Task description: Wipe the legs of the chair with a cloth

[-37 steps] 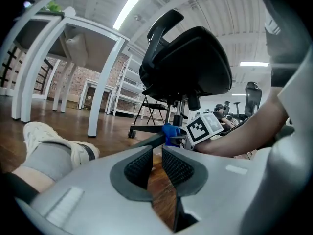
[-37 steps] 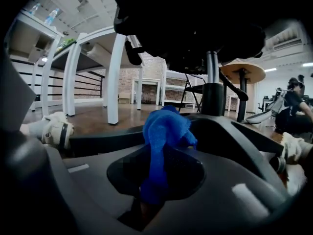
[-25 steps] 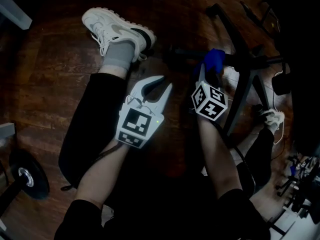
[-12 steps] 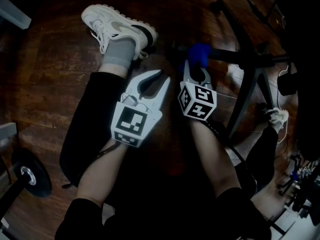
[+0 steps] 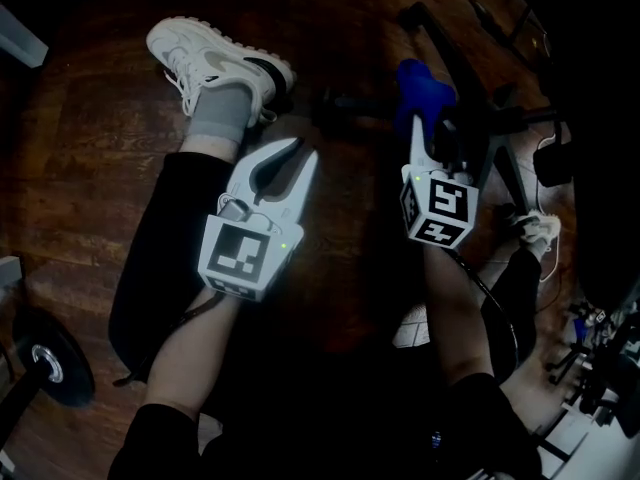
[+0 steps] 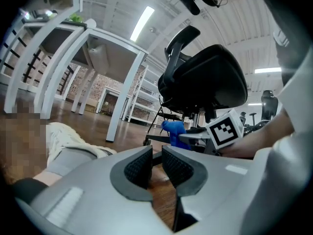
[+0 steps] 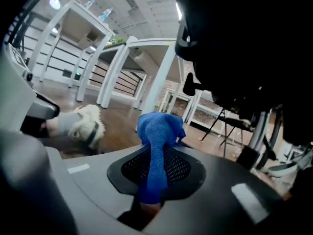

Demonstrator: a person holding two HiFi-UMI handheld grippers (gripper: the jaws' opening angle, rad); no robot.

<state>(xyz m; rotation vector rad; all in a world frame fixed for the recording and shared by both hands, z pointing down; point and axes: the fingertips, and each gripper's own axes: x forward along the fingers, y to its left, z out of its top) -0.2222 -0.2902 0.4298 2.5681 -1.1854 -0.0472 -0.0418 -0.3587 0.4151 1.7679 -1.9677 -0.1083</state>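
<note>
Mid-job on the wooden floor (image 5: 90, 148): I have the right gripper (image 5: 426, 136) clenched on the one blue cloth (image 5: 422, 90). Its jaws pinch a fold, and the rest bunches up beyond the tips. The cloth sits beside the chair (image 5: 500, 118), close to the leg (image 5: 450, 48) that runs toward the top of the head view, just short of the hub. I cannot tell whether the cloth is actually touching that leg.

The left gripper (image 5: 297, 153) is idle, with its jaws all but together and nothing between them. It hangs over my knee, well apart from the chair.

I judge the wiping to be under way rather than finished. The cloth is up among the legs, but no leg shows a clean or dirty mark, so I cannot say which ones are done. The legs at the far side of the hub, and their undersides, probably remain.

The count is one chair, with three of its black legs clear enough to make out, plus one cloth and two grippers. Each gripper carries one marker cube. There are two white shoes on the floor. One shoe (image 5: 205, 58) is top left, and the other sits by the chair's near leg.
</note>
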